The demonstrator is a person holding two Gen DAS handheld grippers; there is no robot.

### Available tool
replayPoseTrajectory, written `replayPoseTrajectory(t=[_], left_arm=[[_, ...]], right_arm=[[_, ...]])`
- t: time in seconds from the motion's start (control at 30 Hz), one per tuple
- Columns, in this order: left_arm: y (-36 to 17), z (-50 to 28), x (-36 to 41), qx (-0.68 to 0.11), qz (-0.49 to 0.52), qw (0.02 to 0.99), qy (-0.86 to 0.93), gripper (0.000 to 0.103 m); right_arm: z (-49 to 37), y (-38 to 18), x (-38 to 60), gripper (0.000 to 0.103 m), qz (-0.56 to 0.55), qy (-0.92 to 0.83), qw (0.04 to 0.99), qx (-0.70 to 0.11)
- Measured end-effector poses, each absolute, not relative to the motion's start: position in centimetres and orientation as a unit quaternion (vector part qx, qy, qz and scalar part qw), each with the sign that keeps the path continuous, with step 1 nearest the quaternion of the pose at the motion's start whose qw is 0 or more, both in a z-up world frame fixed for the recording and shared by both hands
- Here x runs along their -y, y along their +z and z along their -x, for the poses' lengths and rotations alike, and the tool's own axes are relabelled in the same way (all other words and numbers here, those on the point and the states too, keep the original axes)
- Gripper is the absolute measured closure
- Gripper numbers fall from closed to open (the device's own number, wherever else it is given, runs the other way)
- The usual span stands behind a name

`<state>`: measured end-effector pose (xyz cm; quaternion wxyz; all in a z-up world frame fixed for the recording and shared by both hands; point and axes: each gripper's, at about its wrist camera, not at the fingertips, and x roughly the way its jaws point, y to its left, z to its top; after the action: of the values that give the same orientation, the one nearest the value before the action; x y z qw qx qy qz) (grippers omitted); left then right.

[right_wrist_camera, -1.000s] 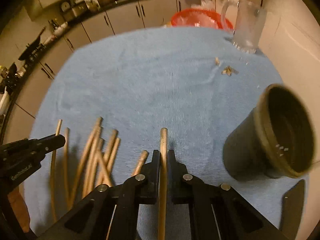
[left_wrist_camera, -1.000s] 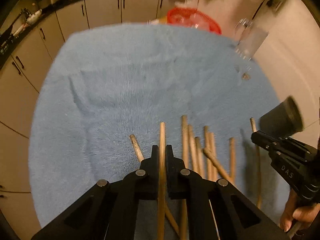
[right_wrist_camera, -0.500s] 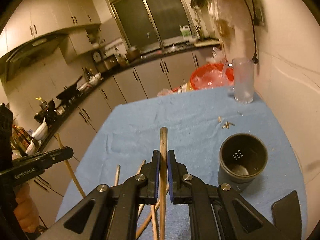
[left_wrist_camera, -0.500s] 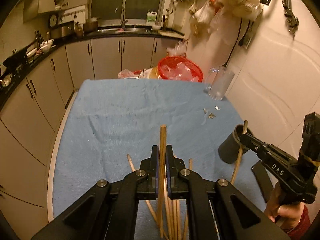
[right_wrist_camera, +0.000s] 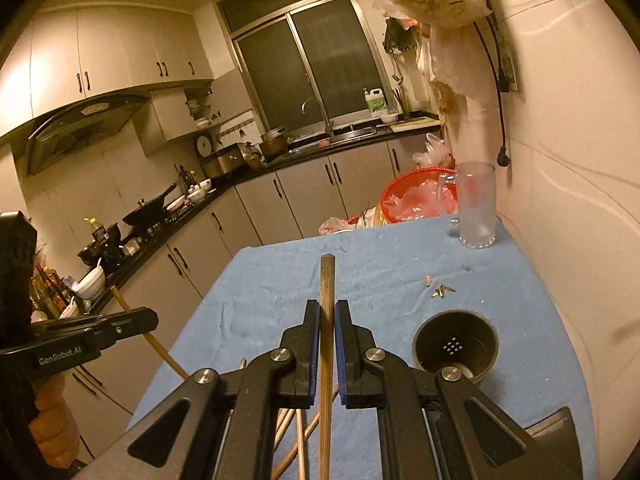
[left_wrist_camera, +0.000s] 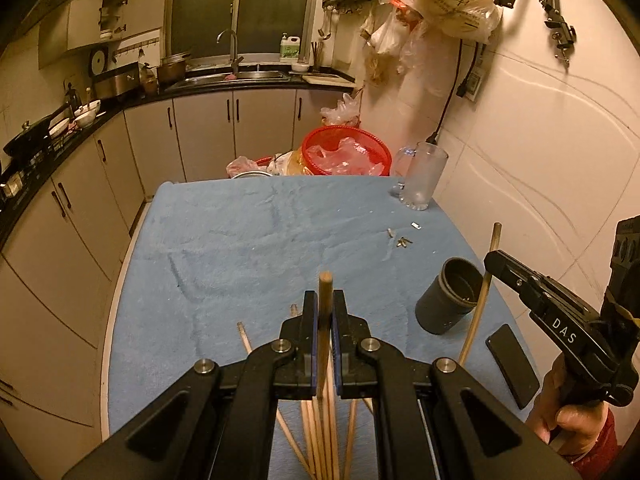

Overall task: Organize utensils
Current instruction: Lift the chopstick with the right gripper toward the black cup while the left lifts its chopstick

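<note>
Both tongs are clamped narrow, each on a single wooden chopstick that runs up between its fingers. Left tongs (left_wrist_camera: pixel 325 312) grip the left chopstick (left_wrist_camera: pixel 325 292), whose tip stands a little past the fingertips; right tongs (right_wrist_camera: pixel 327 322) grip the right chopstick (right_wrist_camera: pixel 327 280), whose tip reaches further beyond the fingertips. Both pairs are held up off the blue towel-covered surface (left_wrist_camera: pixel 248 240) that spreads ahead of and below them.

Beyond the far edge of the surface sits a red basket (left_wrist_camera: pixel 346 154) with clear plastic inside. Just right of it, at the far right corner of the surface, stands a frosted glass mug (right_wrist_camera: pixel 476 208).

Ahead and right of the left tongs, and just right of the right tongs, a dark utensil cup (right_wrist_camera: pixel 456 346) stands upright and open, with small holes visible in its bottom. From the left wrist view the right chopstick slants down past the near rim of the cup; whether it touches is unclear.

Under and behind both tongs lies a loose bundle of chopsticks (left_wrist_camera: pixel 320 432) on the towel, some crossing. Right of the left tongs, near the cup, a black phone (left_wrist_camera: pixel 514 364) lies flat. Further ahead, a few small scraps (right_wrist_camera: pixel 440 290) are scattered on the towel.
</note>
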<state>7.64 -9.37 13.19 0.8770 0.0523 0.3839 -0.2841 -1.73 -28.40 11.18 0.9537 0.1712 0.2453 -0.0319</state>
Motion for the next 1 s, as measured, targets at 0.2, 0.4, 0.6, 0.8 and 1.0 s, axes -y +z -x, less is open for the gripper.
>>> replayPoseTrajectory(t=[0.2,0.4,0.6,0.8,1.0], left_arm=[[14.1,-7.5,10.1,-0.383,-0.05,0.876,-0.288,0.097],[16.1,-7.2,11.7,-0.37,-0.053,0.876,-0.303,0.097],[18.5,-6.6,14.6,-0.358,-0.057,0.871,-0.331,0.097],[21.8,-6.2,18.2,-0.338,-0.055,0.866,-0.364,0.097],[24.2,-6.2,22.5,-0.321,-0.05,0.861,-0.391,0.097]], right_arm=[[2.2,12.2,29.4,0.095,-0.175,-0.037,0.957,-0.23],[2.4,14.0,31.3,0.096,-0.178,-0.053,0.961,-0.205],[2.2,15.6,34.4,0.096,-0.184,-0.085,0.962,-0.182],[2.1,17.6,38.0,0.096,-0.205,-0.106,0.961,-0.155],[1.0,19.3,40.8,0.096,-0.209,-0.129,0.961,-0.131]])
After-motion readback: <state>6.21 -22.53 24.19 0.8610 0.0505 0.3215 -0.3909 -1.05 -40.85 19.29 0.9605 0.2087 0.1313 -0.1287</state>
